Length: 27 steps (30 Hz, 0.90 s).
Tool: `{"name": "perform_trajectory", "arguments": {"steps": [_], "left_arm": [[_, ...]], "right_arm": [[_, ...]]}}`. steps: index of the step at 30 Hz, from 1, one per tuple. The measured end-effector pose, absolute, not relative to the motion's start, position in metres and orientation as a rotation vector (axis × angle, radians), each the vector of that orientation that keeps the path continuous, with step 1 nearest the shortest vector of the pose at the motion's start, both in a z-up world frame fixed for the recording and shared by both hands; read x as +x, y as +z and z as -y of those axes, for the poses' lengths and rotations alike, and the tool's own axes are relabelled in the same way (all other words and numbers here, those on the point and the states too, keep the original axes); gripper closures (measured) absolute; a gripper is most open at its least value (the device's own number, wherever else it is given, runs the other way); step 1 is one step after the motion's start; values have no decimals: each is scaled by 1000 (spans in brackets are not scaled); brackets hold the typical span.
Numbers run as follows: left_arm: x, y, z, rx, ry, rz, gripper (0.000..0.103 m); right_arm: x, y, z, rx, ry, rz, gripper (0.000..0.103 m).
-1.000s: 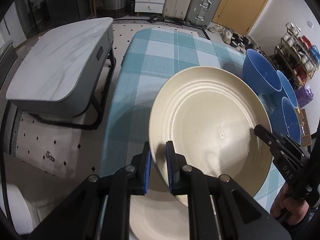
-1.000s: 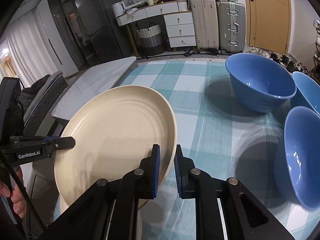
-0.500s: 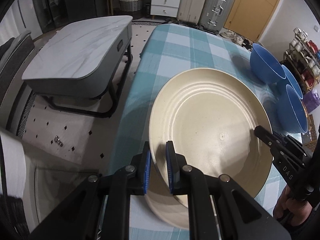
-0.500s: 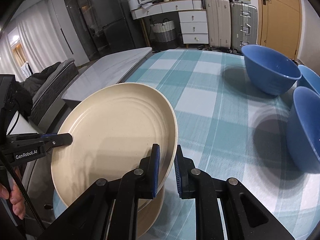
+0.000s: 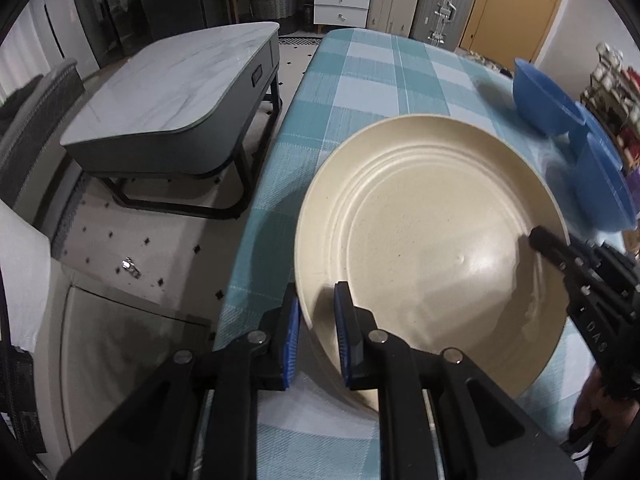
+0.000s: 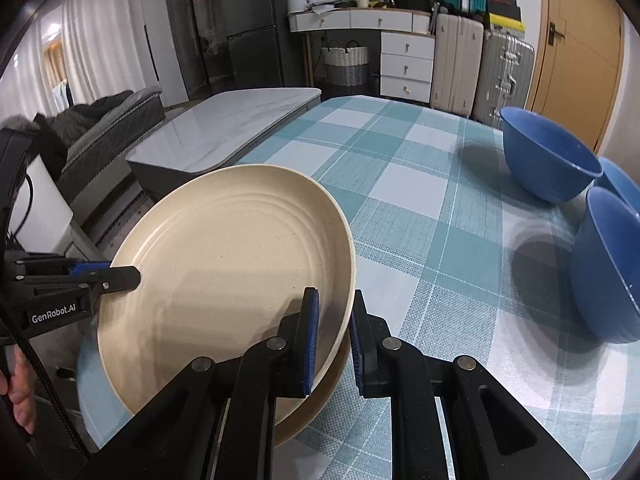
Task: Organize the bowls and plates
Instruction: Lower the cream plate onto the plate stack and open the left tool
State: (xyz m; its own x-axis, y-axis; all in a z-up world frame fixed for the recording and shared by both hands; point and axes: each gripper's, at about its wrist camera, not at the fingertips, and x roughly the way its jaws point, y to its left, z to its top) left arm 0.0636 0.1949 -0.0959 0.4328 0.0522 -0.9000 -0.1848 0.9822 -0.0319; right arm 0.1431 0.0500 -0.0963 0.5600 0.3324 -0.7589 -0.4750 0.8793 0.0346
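Observation:
A large cream plate [image 5: 432,240] [image 6: 228,280] is held by both grippers above the checked tablecloth. My left gripper [image 5: 316,328] is shut on its near-left rim. My right gripper [image 6: 334,328] is shut on its right rim; it also shows in the left wrist view [image 5: 560,256]. A second cream plate [image 6: 320,388] lies on the table just under the held one. Three blue bowls [image 6: 548,156] [image 6: 608,264] [image 6: 624,180] stand at the right side of the table.
The table [image 6: 416,184] has a teal and white checked cloth; its left edge [image 5: 264,184] drops to the floor. A grey marble coffee table [image 5: 172,92] stands left of it. Drawers, a basket and suitcases [image 6: 480,68] line the far wall.
Both grippers have lifted the held plate up and back from the plate beneath it. The bowls have not moved.

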Motion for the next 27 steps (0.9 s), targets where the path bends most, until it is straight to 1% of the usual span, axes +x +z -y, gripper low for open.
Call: {"name": "perform_trajectory", "arguments": {"steps": [9, 16, 27], "left_arm": [[56, -99, -190, -91, 153, -1111, 89], [54, -99, -187, -70, 165, -1100, 89], [51, -98, -187, -90, 171, -1085, 89]], "right_arm": [[129, -99, -52, -260, 458, -802, 89], [124, -104, -52, -294, 440, -799, 88], [129, -108, -47, -266, 478, -868, 87]]}}
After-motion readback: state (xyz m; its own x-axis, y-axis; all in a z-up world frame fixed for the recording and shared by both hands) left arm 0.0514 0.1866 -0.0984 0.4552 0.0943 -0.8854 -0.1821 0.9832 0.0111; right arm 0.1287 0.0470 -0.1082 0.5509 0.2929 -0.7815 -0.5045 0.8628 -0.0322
